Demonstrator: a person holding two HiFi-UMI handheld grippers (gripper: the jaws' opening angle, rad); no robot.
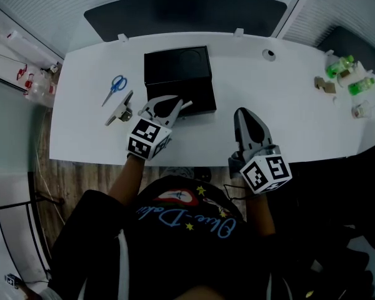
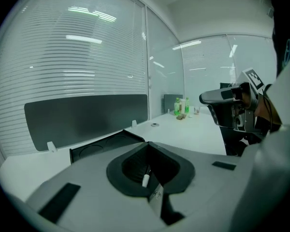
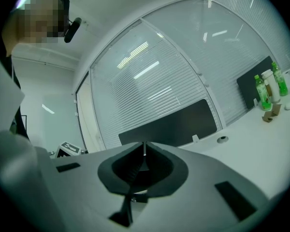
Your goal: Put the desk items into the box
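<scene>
Left gripper (image 1: 175,109) is clamped shut on a slim white item (image 2: 146,180). In the left gripper view this is a short pale stick pinched in the seam of the jaws. In the head view its tip pokes out to the right of the jaw ends, at the near left corner of the box (image 1: 186,95). Right gripper (image 1: 245,116) sits low in the centre-right of the head view, pointing up the frame over bare desk (image 1: 287,105). Its jaws are pressed together with nothing between them, as the right gripper view shows. At the bottom of the head view is the person's dark shirt (image 1: 175,230). Each gripper's marker cube (image 1: 147,139) rides just above it.

Beyond the left gripper the black box lies open in the upper middle of the frame. Its lid is folded back toward the far edge and shows round imprints. To the left of the box, a grey metal tool (image 1: 120,109) lies near the left gripper. Blue-handled scissors (image 1: 114,89) lie just above it, a little apart.

Farther off, a round cable port (image 1: 269,54) sits in the desk at upper right. Green bottles (image 1: 339,66) stand with a few small things at the far right edge. A dark panel (image 1: 184,14) runs along the back of the desk, with slatted blinds (image 2: 87,57) behind it.
</scene>
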